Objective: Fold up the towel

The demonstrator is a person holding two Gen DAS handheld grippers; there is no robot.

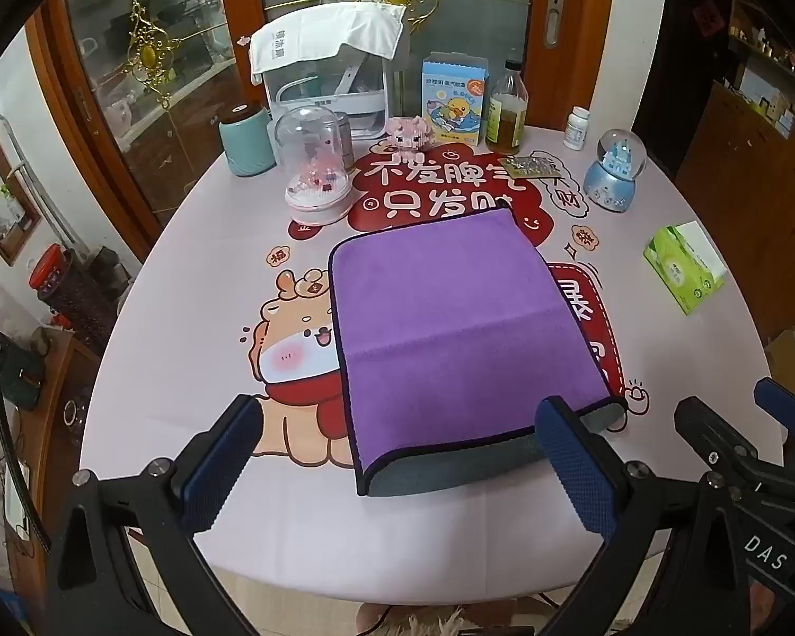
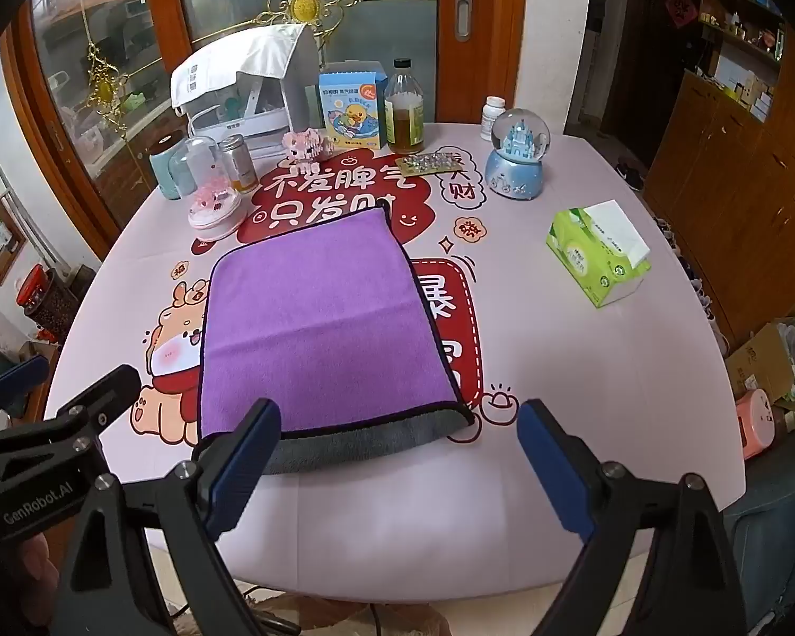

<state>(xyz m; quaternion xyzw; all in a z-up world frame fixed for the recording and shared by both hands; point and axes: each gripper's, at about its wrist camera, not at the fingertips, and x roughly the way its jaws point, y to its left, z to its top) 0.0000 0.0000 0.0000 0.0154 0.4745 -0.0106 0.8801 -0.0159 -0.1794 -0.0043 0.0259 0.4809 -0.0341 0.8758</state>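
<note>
A purple towel (image 1: 450, 328) with a dark hem lies folded on the round table, its grey underside showing along the near edge; it also shows in the right wrist view (image 2: 318, 328). My left gripper (image 1: 397, 456) is open and empty, hovering just before the towel's near edge, its right finger over the near right corner. My right gripper (image 2: 397, 456) is open and empty, near the towel's near right corner. The right gripper also shows in the left wrist view (image 1: 742, 424), and the left gripper in the right wrist view (image 2: 63, 392).
At the table's far side stand a teal canister (image 1: 246, 140), a glass dome (image 1: 312, 169), a white dish rack (image 1: 334, 79), a duck box (image 1: 456, 106), a bottle (image 1: 506, 111), a snow globe (image 1: 612, 169). A green tissue box (image 2: 599, 254) lies right.
</note>
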